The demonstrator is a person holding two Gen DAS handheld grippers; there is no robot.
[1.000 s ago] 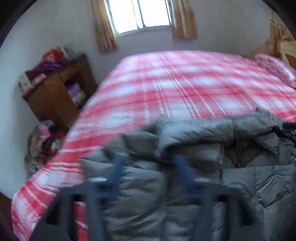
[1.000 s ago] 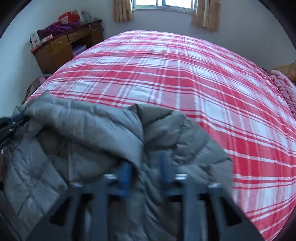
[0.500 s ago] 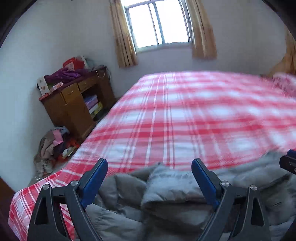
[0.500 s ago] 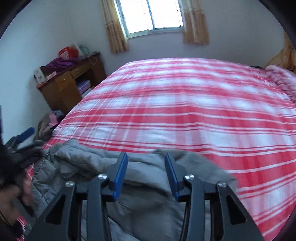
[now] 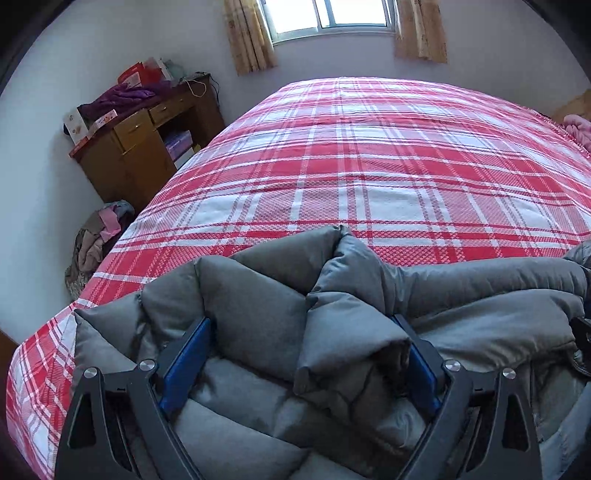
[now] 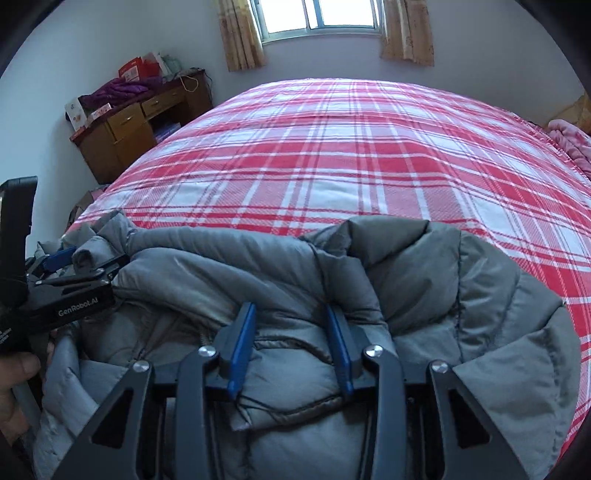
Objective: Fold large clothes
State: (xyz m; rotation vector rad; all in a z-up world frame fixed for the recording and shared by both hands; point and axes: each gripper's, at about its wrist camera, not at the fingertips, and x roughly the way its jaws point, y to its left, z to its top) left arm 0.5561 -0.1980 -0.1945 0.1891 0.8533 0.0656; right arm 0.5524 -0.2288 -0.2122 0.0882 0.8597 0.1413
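Right tool [image 6: 291, 314] low over grey padded jacket [image 6: 424, 295], blue pads [image 6: 242, 347] half apart, closing lately, jacket fold bulging between, grip unclear. Beyond tool: red plaid bed [image 6: 351, 155]. Left of tool: left tool [image 6: 70, 266] at jacket edge, hand [image 6: 14, 387] behind. Far left: wooden cabinet [image 6: 122, 136].

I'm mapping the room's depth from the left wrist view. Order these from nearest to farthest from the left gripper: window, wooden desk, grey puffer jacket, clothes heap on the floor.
1. Grey puffer jacket, right at the left gripper, between its fingers.
2. Clothes heap, on the floor, left.
3. Wooden desk, far left, by the wall.
4. Window, far wall, top.
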